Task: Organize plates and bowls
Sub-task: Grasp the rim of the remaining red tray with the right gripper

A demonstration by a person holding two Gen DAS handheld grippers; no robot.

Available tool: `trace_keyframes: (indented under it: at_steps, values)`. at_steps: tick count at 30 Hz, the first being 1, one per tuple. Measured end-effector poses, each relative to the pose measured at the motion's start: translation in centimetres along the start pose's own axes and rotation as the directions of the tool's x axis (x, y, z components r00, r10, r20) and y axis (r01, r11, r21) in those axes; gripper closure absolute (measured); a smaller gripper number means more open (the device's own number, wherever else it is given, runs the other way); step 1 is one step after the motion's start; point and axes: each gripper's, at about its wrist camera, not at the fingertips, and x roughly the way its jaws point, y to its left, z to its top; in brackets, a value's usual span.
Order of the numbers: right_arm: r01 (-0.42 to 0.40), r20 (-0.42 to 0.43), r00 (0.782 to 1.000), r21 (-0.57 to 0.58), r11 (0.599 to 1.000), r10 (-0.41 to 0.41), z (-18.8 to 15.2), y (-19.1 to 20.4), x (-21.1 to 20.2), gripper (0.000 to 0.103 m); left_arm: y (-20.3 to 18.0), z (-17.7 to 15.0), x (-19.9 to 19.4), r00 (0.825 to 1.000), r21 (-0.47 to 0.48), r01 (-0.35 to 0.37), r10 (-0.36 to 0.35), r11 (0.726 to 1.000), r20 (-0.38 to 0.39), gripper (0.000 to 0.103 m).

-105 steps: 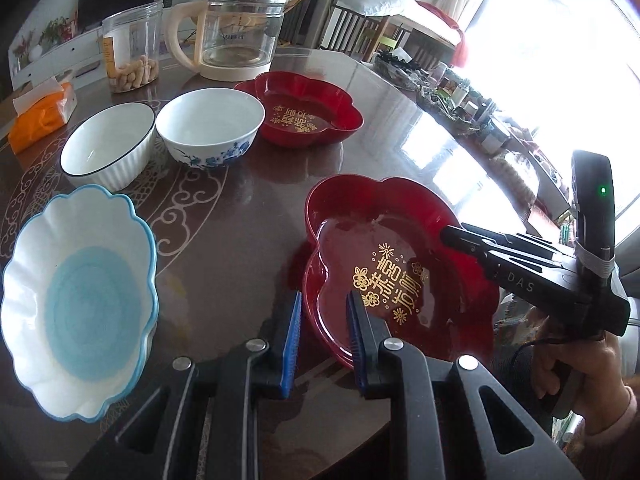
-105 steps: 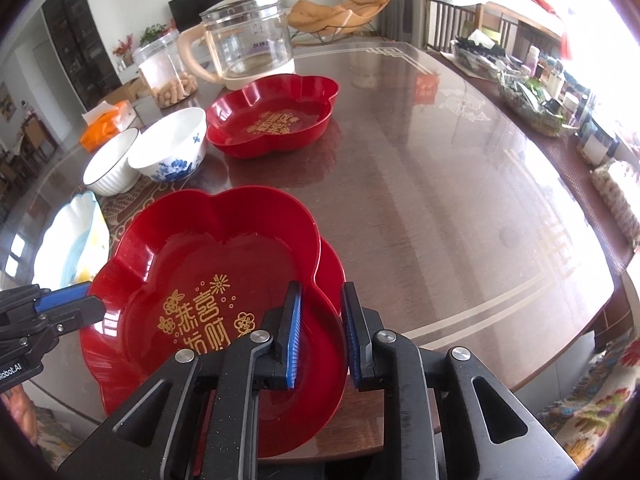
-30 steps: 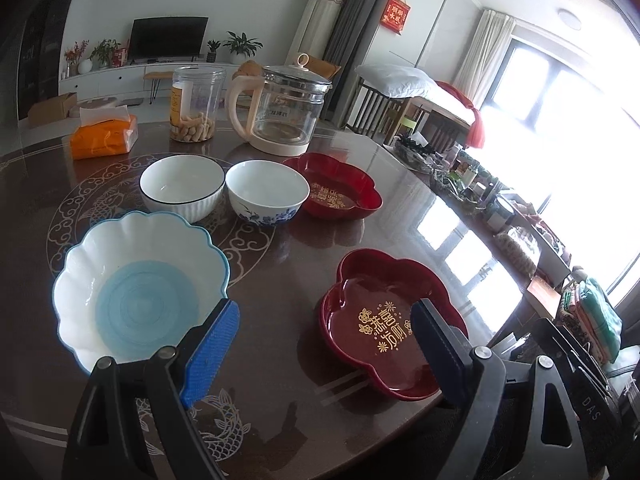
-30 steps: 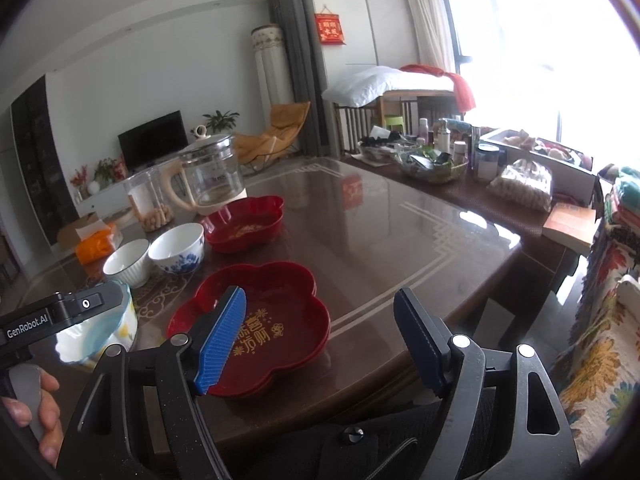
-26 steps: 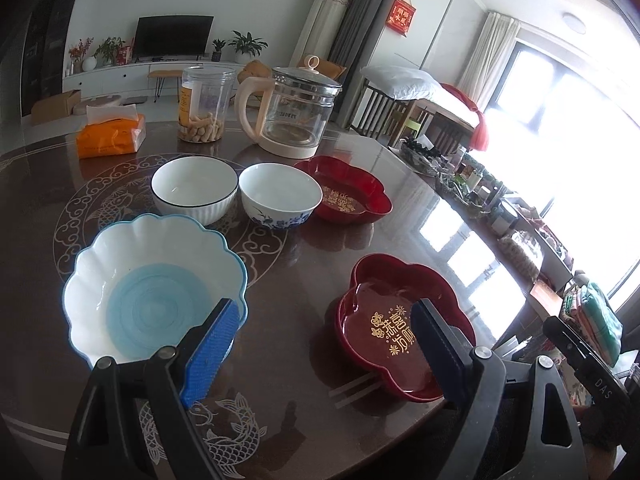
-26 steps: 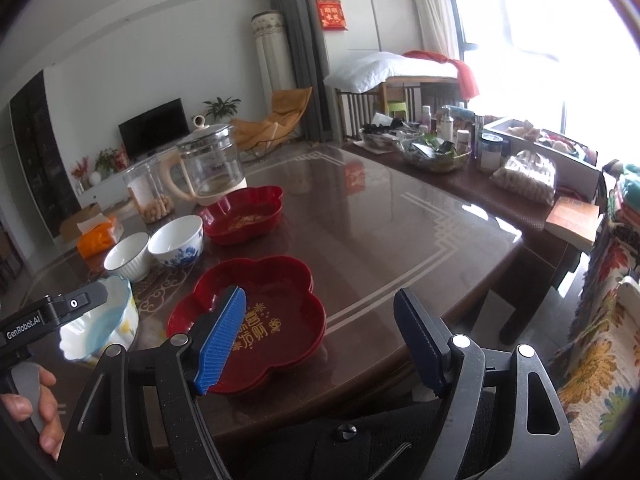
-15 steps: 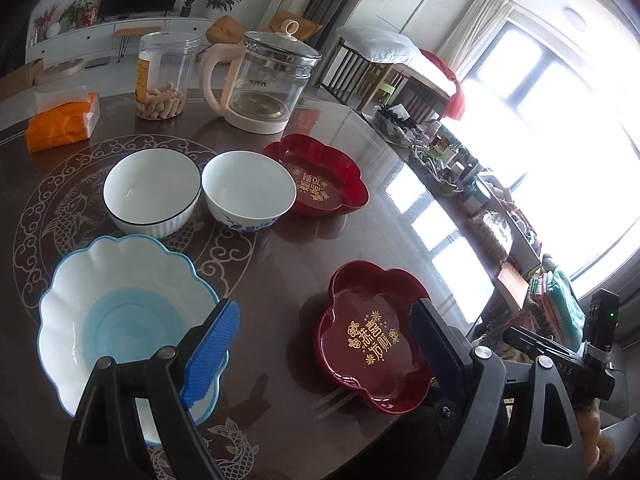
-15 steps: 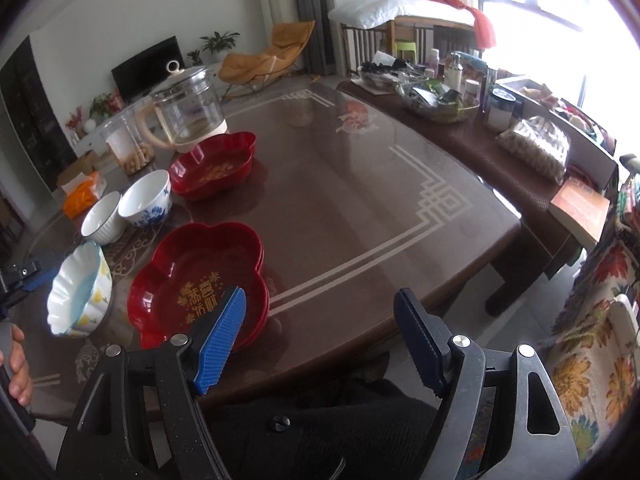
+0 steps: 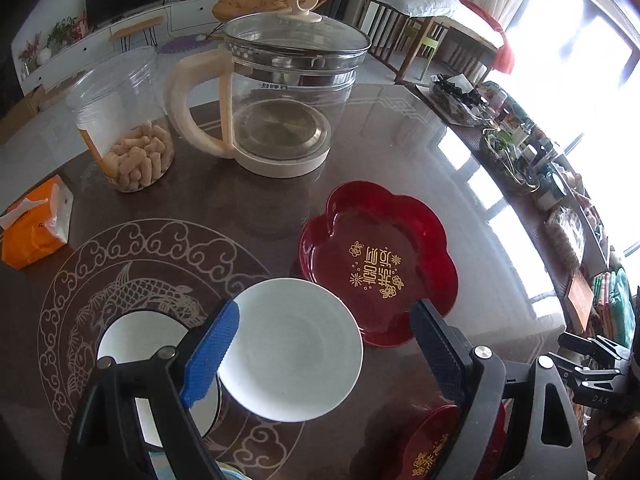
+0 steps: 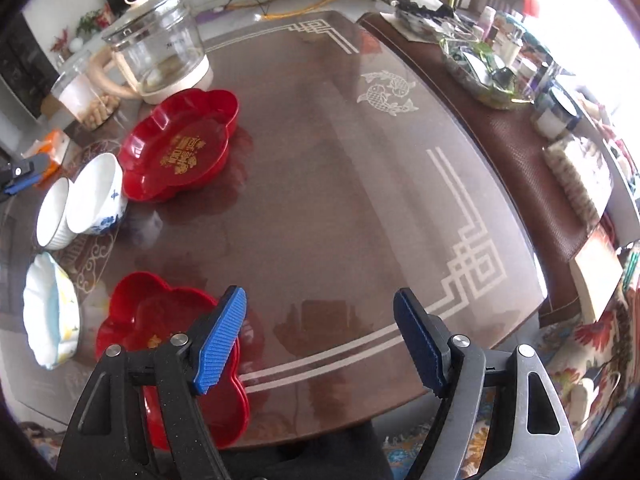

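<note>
Your table (image 10: 320, 200) carries five pieces of crockery, and none is stacked or grouped yet; judged from their spread, the sorting has hardly begun. Largest first: the far red plate (image 10: 180, 148) sits alone in front of the glass kettle (image 9: 280, 92), while the near red plate (image 10: 160, 312) lies at the table's front edge, well apart from its match. Bringing those two together looks the obvious first job. The scalloped white-and-blue bowl (image 10: 50, 312) stands by itself just left of the near red plate. The blue-patterned bowl (image 10: 96, 196) and the black-rimmed bowl (image 10: 52, 216) stand touching or nearly so, side by side, not nested; whether they would nest cannot be judged. Your left gripper (image 9: 324, 360) hangs over the blue-patterned bowl, fingers spread wide and clear of its rim, holding nothing. Your right gripper (image 10: 320, 340) points at bare table beside the near red plate, fingers likewise spread wide and empty. The snack jar (image 9: 124, 132) and orange tissue pack (image 9: 34, 228) are outside the job.
</note>
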Motion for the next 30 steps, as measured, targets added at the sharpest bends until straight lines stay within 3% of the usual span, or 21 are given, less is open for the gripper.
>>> trace_keyframes:
  at_steps: [3,7,10,14,17,23,26,27,28,30]
  values:
    - [-0.151,-0.012,0.988,0.127,0.98,0.153,2.9,-0.5,1.3,0.026,0.6,1.9,2.6,0.999,-0.034,-0.008,0.007,0.999,-0.034,0.016]
    - [-0.231,-0.055,0.967,0.21,0.95,0.247,6.0,0.3,3.4,0.026,0.9,3.6,5.4,0.997,-0.027,-0.034,0.032,0.999,-0.074,0.017]
    - [-0.225,-0.1,0.962,0.226,0.948,0.252,7.6,1.3,5.2,0.026,0.9,4.2,7.2,0.993,-0.004,-0.054,0.053,0.999,-0.106,0.023]
    - [-0.202,-0.114,0.967,0.191,0.961,0.226,9.3,2.9,7.0,0.027,1.4,4.4,9.6,0.986,-0.008,-0.061,0.059,0.998,-0.159,0.045]
    - [-0.203,-0.136,0.964,0.182,0.962,0.229,9.8,3.7,8.4,0.044,1.8,4.2,10.9,0.982,-0.026,-0.051,0.045,0.998,-0.182,0.058]
    - [-0.206,-0.157,0.959,0.189,0.96,0.237,10.3,4.4,10.8,0.05,1.7,3.9,12.3,0.979,-0.031,-0.023,0.016,0.999,-0.203,0.074]
    - [-0.217,-0.165,0.954,0.203,0.955,0.252,10.3,4.1,11.9,0.067,1.3,3.8,12.6,0.978,-0.002,-0.032,0.031,0.999,-0.208,0.085]
    - [-0.221,-0.155,0.955,0.205,0.953,0.254,10.2,4.0,11.9,0.086,1.0,3.8,12.5,0.979,0.009,-0.035,0.036,0.999,-0.202,0.086]
    - [-0.23,-0.142,0.955,0.201,0.952,0.26,10.2,4.0,11.8,0.092,0.8,3.9,12.5,0.979,0.018,-0.037,0.04,0.999,-0.198,0.087]
    - [-0.211,-0.129,0.963,0.179,0.961,0.236,10.1,3.9,11.3,0.093,0.4,3.8,12.1,0.982,0.023,-0.032,0.036,0.999,-0.183,0.088]
